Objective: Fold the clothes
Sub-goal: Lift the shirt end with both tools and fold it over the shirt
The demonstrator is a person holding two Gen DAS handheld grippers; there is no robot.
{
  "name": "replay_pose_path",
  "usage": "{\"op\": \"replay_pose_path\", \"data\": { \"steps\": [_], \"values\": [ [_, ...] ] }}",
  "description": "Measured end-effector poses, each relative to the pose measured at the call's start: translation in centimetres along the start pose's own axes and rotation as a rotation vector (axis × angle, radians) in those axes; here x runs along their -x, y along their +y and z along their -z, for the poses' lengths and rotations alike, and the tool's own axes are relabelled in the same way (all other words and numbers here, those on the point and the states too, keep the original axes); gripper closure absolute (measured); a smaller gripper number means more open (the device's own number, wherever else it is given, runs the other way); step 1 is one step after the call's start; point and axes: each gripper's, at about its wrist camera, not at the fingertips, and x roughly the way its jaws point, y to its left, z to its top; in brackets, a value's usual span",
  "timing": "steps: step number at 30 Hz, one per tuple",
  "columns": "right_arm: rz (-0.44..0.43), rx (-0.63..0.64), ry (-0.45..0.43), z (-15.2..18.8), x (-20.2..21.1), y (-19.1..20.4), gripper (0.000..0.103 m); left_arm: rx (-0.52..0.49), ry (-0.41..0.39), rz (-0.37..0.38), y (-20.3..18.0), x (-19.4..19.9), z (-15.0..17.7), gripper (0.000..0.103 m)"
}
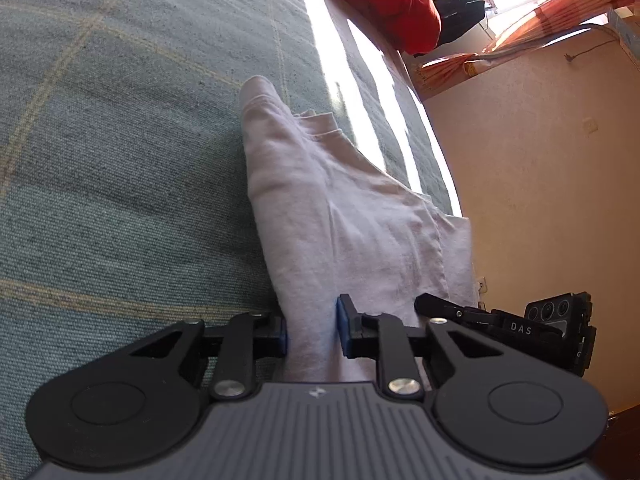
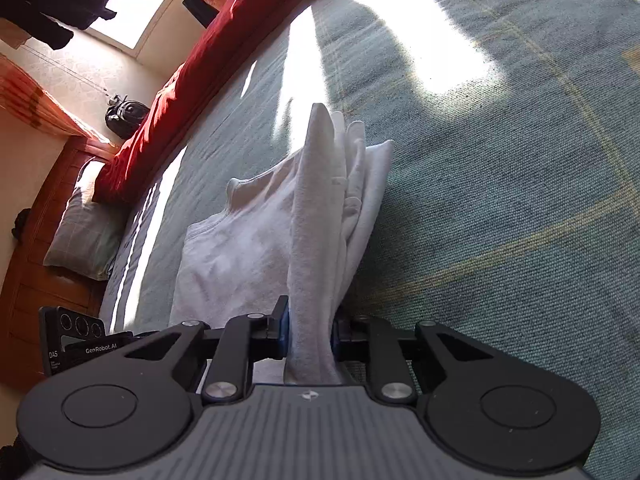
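Sunlit bed (image 2: pixel 500 184), window (image 2: pixel 160 4), wooden headboard (image 2: pixel 36 240)

Soft matt white cotton garment (image 1: pixel 348 216), coarse woven green bedspread (image 1: pixel 120 160), matt black plastic grippers (image 2: pixel 310 332) with blue pads (image 1: pixel 343 316), polished wooden headboard (image 2: pixel 36 248)

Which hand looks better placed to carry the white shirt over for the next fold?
Probably the right. Its tool pinches a thick bunch of the white shirt, several layers together, above open bedspread. The left tool also grips cloth, but near the bed's edge.
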Motion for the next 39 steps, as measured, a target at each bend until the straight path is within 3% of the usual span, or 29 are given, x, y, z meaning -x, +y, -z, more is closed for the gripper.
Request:
{"op": "replay_pose_path", "data": {
  "steps": [11,20,28,39],
  "values": [
    [0.004,0.075,-0.018,-0.6,1.5,3.5,0.087,-0.073,-0.051,-0.011,-2.4,3.9,-0.7,0.090],
    [-0.037,0.164,-0.020,-1.1,0.2,10.5,0.087,-0.095,-0.151,-0.062,-1.0,11.7,-1.5,0.090],
    [-0.088,0.266,0.026,-0.4,-5.8,21.4,0.087,-0.074,-0.258,-0.152,3.6,21.9,-2.9,0.090],
    [-0.136,0.380,0.125,3.2,-17.8,36.5,0.087,0.030,-0.383,-0.292,14.3,35.7,-5.3,0.090]
  ]
}}
